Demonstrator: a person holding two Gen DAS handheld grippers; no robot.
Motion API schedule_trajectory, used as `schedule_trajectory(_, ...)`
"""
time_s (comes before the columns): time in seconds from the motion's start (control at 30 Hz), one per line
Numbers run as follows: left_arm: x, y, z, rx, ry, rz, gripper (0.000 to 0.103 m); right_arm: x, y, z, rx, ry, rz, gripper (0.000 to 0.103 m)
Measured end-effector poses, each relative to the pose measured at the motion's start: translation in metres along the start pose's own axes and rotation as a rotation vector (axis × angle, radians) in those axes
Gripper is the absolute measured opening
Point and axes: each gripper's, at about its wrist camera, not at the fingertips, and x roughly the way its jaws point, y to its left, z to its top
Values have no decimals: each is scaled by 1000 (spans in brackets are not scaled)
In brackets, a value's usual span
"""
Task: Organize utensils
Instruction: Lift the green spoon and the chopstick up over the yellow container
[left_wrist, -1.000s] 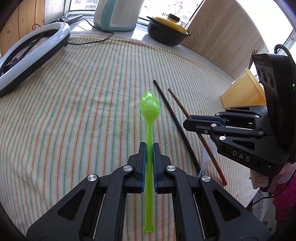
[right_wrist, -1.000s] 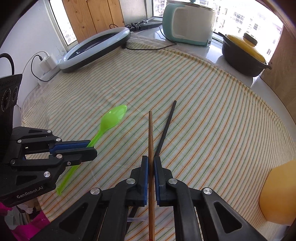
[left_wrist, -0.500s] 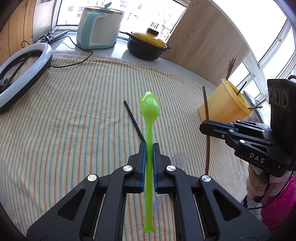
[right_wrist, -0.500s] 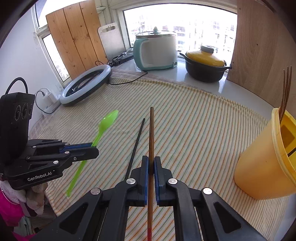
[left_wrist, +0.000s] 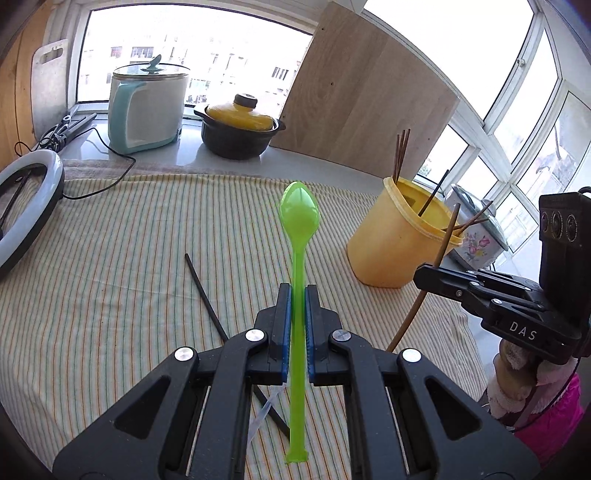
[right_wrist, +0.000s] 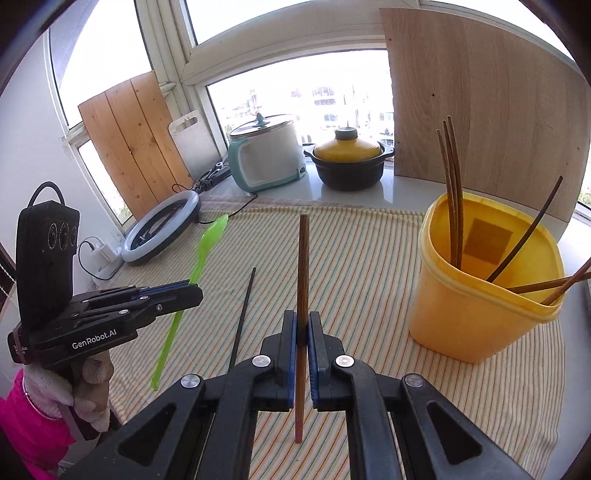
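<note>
Your left gripper (left_wrist: 295, 314) is clamping a spoon (left_wrist: 298, 221), your right gripper (right_wrist: 303, 339) a chopstick (right_wrist: 303, 266). You are carrying both; next, tip them into the tub (right_wrist: 476, 314) at two o'clock.

Two markings can be read, both in white letters on the black bodies of the hand-held tools. In the left wrist view, the right gripper (left_wrist: 424, 271) reaches in from the right edge, and the letters "DAS" stand on the side of its body, behind its fingers and below the boxy camera housing. In the right wrist view, the left gripper (right_wrist: 194, 291) comes in from the left edge, and "GenRobot.AI" is printed along the lower side of its body, behind its fingers and just above the gloved hand (right_wrist: 85, 391) that holds it. No other lettering, number or sign is legible on anything else in either view.
</note>
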Motion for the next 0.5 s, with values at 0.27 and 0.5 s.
schedule_trajectory(0.27, 2, -35, 5, 68, -48, 10, 4, -22, -18, -6, 51, -51, -29, 3)
schedule_trajectory(0.5, 5, -59, 11, 115, -65, -6, 4, -44, -29, -5, 80, -102, -62, 3)
